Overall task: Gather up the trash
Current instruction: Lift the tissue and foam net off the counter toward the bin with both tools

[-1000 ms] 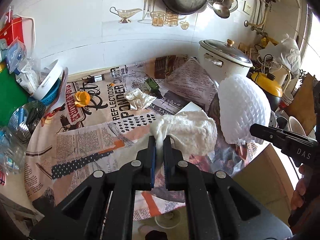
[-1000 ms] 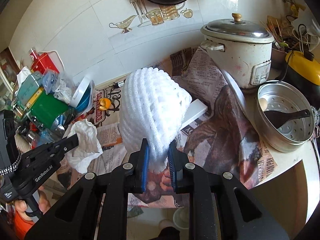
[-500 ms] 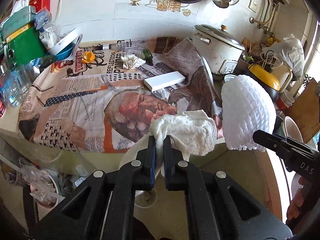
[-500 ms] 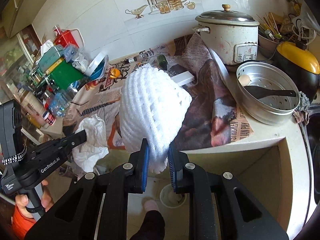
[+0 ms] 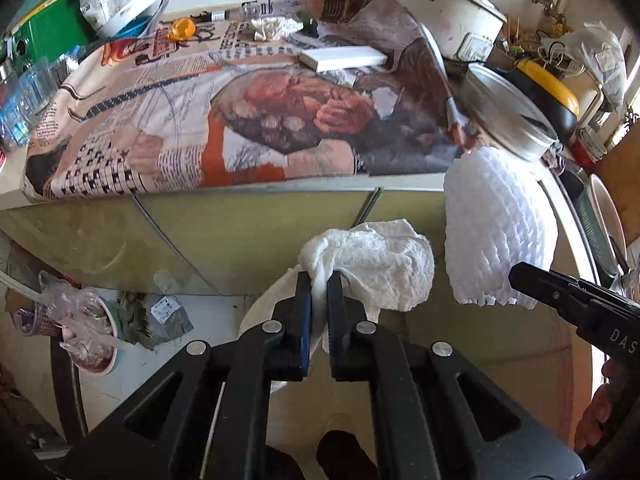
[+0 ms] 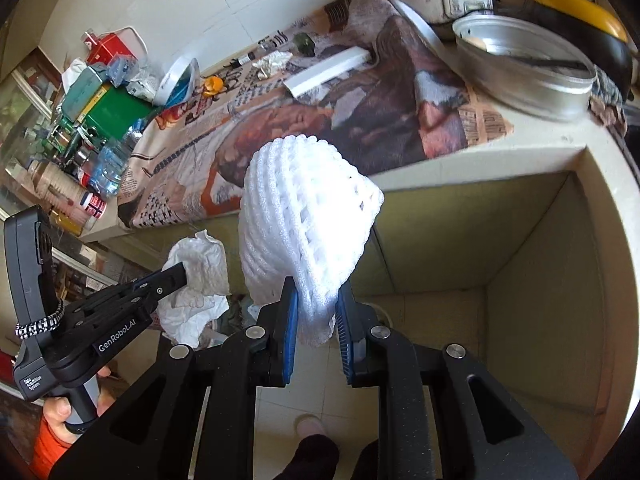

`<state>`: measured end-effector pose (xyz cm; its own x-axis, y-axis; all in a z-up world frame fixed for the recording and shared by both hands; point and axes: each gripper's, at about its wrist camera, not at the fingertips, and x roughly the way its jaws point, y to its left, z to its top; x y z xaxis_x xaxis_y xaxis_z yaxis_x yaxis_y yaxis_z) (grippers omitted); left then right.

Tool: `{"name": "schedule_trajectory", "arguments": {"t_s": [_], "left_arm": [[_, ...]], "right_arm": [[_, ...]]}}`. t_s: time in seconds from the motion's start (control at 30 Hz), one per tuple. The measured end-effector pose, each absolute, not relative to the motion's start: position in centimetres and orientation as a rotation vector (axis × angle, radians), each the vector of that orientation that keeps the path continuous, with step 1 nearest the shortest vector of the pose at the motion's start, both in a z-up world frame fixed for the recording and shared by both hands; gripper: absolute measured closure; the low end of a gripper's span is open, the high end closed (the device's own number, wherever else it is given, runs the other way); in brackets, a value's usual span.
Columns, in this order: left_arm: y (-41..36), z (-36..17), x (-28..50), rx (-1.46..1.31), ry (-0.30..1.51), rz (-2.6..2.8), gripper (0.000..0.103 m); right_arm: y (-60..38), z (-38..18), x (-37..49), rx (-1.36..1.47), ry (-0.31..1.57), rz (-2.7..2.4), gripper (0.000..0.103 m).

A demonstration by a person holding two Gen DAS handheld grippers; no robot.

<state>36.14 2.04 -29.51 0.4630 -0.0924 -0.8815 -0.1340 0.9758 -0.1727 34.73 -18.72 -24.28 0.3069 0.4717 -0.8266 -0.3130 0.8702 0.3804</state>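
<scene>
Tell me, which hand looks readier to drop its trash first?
Left, probably. The left gripper holds the crumpled tissue directly above a pale rounded rim, seemingly a bin; the right gripper holds its foam net off to the side, before the cabinet front.

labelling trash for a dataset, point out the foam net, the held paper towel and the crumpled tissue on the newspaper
foam net point(image 6: 308, 216), right wrist view, its rounded body
paper towel point(image 5: 372, 260), left wrist view, its bunched middle
crumpled tissue point(image 5: 272, 28), left wrist view, its centre

"GenRobot.AI" on left tongs point(image 6: 182, 276)
</scene>
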Motion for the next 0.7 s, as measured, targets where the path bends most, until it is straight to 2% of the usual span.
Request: {"name": "schedule_trajectory", "arguments": {"t_s": [0.23, 0.7], "left_arm": [[4.5, -39.4, 35.9, -0.236, 1.183, 0.012, 0.098], [7.1, -60.3, 36.0, -0.259, 1.240, 0.041, 0.098]], "right_arm": [[-17.5, -32.9, 33.8, 0.166, 1.230, 0.419, 0.086], [-14.5, -53.6, 35.2, 0.117, 1.332, 0.360, 0.086]]}}
